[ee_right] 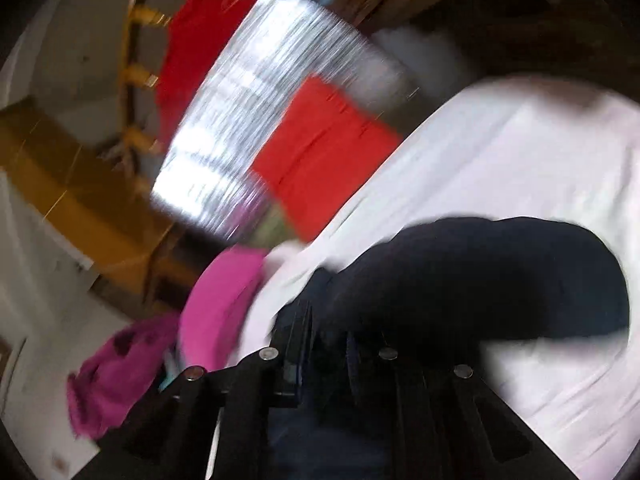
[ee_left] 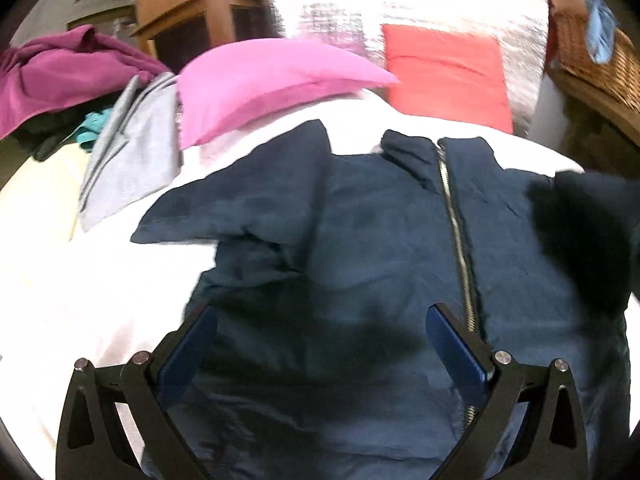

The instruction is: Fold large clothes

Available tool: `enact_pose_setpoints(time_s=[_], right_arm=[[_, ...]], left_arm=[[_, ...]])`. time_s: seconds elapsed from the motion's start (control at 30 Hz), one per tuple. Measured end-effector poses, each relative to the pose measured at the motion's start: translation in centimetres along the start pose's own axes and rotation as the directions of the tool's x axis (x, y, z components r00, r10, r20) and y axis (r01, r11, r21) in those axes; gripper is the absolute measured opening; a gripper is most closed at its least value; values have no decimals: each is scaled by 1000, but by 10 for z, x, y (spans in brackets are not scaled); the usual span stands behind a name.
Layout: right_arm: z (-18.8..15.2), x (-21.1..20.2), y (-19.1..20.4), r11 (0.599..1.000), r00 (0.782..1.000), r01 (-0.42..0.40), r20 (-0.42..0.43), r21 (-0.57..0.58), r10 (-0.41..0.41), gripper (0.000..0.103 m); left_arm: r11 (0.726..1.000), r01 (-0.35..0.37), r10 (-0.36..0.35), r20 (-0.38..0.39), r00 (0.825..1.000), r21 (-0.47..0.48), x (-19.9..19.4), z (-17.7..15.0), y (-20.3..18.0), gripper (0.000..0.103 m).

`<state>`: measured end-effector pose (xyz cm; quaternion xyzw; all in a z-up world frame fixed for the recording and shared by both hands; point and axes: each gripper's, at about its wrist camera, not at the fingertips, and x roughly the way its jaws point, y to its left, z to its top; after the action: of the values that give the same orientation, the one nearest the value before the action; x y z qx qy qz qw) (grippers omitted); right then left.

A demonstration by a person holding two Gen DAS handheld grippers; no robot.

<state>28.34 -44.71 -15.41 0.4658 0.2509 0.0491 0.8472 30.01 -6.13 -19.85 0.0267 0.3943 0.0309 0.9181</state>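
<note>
A dark navy zip-up jacket [ee_left: 360, 232] lies front up on a white bed [ee_left: 80, 288], its silver zipper [ee_left: 456, 224] running down the middle and its left sleeve folded in over the chest. My left gripper [ee_left: 320, 332] hangs open and empty just above the jacket's lower front. In the blurred right wrist view my right gripper [ee_right: 328, 344] is shut on a fold of the jacket [ee_right: 480, 280], holding it lifted over the white sheet [ee_right: 540, 168].
A pink pillow [ee_left: 272, 80] and a red pillow [ee_left: 444, 68] lie at the bed's head. A grey garment [ee_left: 128, 160] and a magenta pile [ee_left: 60, 68] lie at the left. A wicker basket [ee_left: 600, 64] stands at the right, wooden furniture [ee_left: 192, 12] behind.
</note>
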Motion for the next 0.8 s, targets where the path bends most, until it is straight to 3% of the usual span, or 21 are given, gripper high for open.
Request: enact_pose_setpoints(time_s=[0.07, 0.13, 0.17, 0.2, 0.23, 0.33, 0.47, 0.57, 0.67, 0.8], right_arm=[[-33, 21, 13, 999, 994, -19, -103, -28, 16, 20], [-59, 49, 17, 999, 982, 24, -187, -27, -29, 25], [-69, 55, 14, 998, 973, 47, -225, -31, -53, 30], [-79, 63, 8, 998, 961, 58, -272, 5, -55, 46], [-86, 66, 1, 997, 953, 51, -300, 51, -33, 54], [-90, 44, -10, 994, 954, 58, -299, 87, -30, 66], [-66, 0, -17, 994, 961, 37, -276, 98, -8, 67], [-46, -42, -38, 986, 982, 75, -182, 146, -48, 72], [-24, -64, -76, 954, 989, 134, -102, 269, -110, 74], [-9, -58, -126, 887, 973, 227, -117, 402, -197, 74]], left_arm=[[1000, -14, 14, 10, 1000, -18, 0, -4, 7, 103], [999, -21, 21, 14, 1000, -29, 0, -3, 11, 103], [999, -22, 23, 17, 1000, -35, 0, -2, 14, 103], [999, -22, 23, 18, 1000, -37, -1, 0, 16, 103], [999, -24, 25, 20, 999, -37, 0, 0, 17, 103], [999, -11, 11, 24, 1000, -36, -4, 2, 19, 103], [1000, 3, -2, 42, 999, -14, -12, 1, 14, 103], [1000, 13, -13, 46, 999, 10, -14, -2, 7, 103], [999, 19, -21, 47, 999, 33, -14, -5, 1, 103], [998, 22, -26, 61, 998, 64, -15, -7, -10, 103]])
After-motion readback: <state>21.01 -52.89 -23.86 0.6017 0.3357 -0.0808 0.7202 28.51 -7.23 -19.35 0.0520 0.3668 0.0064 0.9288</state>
